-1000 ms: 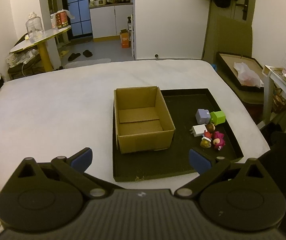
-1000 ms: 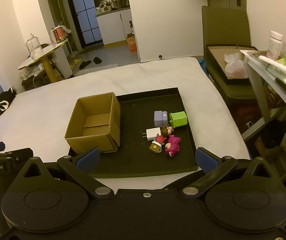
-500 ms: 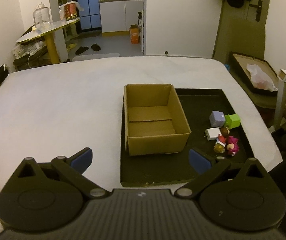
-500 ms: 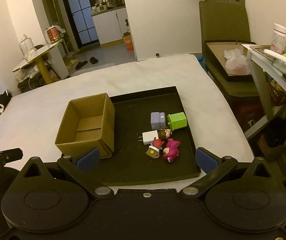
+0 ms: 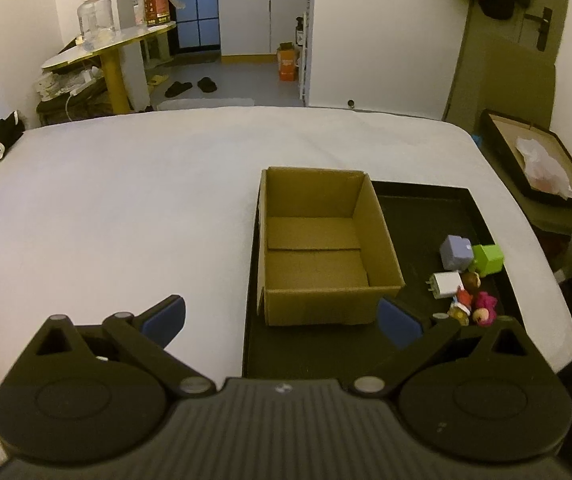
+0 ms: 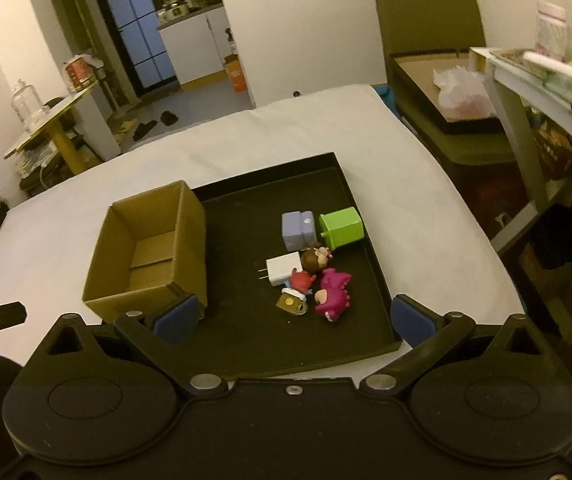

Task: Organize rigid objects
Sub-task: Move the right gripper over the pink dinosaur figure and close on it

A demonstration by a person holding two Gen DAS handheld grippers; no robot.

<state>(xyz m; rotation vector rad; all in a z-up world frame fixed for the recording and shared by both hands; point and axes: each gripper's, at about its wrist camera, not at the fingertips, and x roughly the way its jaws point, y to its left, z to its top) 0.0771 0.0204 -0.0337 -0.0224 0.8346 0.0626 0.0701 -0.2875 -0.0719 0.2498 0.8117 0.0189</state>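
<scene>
An empty cardboard box (image 5: 319, 248) (image 6: 154, 248) stands on the left half of a black tray (image 5: 425, 208) (image 6: 266, 200) on the white table. A cluster of small things lies on the tray's right half: a lilac block (image 6: 297, 230), a green block (image 6: 341, 227), a white charger plug (image 6: 282, 269), a brown-haired figure (image 6: 313, 259), a small brown mug toy (image 6: 290, 302) and a magenta dinosaur figure (image 6: 331, 290). My left gripper (image 5: 282, 318) is open in front of the box. My right gripper (image 6: 291, 318) is open just short of the toys, above the tray's near part.
The white table (image 5: 126, 200) spreads wide to the left of the tray. A shelf unit (image 6: 545, 92) with bottles stands at the right beyond the table's edge. A round yellow side table (image 5: 106, 48) stands in the far left background.
Both grippers have moved forward toward the tray, so the box and toys look larger. Both stay open and hold nothing.
</scene>
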